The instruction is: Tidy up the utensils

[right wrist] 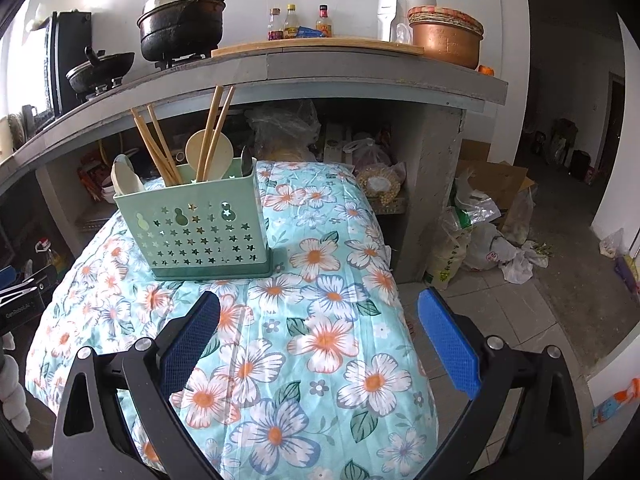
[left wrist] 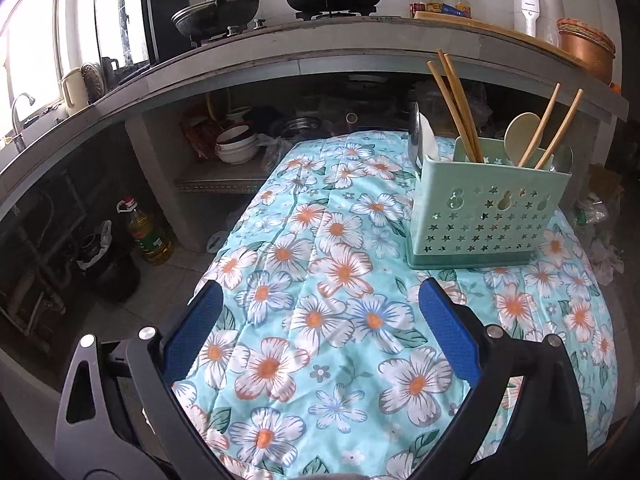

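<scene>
Standing upright on the floral cloth (left wrist: 320, 320), the green caddy (left wrist: 486, 216) is seen at upper right of the left view, with chopsticks (left wrist: 456, 108) and a wooden spoon (left wrist: 520, 134) held inside. Both the left gripper (left wrist: 320, 312) and right gripper (right wrist: 320, 312) are spread wide, nothing held, near the caddy but apart from it.

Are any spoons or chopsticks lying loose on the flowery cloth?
No, the chopsticks and spoon all stand in the green holder; the cloth holds nothing else.

Mint-green utensil holder (left wrist: 486, 216) with star cutouts, pale wooden chopsticks (left wrist: 456, 106), cream spoon (left wrist: 520, 133), turquoise desk cloth (left wrist: 320, 320) with white-orange flowers, blue gripper pads (left wrist: 448, 330)
</scene>
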A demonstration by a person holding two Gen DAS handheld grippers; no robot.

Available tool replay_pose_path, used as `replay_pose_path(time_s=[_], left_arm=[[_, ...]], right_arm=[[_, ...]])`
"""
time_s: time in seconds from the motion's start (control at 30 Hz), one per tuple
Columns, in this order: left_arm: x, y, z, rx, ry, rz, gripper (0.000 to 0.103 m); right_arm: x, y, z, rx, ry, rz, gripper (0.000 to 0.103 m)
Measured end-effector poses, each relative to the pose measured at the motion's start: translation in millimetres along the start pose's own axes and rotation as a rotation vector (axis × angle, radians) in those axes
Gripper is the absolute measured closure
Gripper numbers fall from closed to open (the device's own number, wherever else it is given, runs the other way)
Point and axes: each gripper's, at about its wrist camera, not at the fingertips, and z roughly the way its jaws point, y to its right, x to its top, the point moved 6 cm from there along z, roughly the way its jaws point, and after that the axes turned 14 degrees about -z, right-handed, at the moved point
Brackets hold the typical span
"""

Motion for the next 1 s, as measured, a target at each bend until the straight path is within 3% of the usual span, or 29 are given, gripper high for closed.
replay_pose_path(time_s=[0.73, 1.0], left_arm=[[5.3, 3.1, -8.6, -0.037, 0.027, -0.005, 0.008], [1.6, 4.3, -4.5, -0.044, -0.004, -0.001, 0.008]], right_arm=[[2.7, 2.8, -5.3, -0.002, 0.012, -0.016, 0.007], [2.4, 1.0, -4.8, 0.003, 0.011, -0.022, 0.006]])
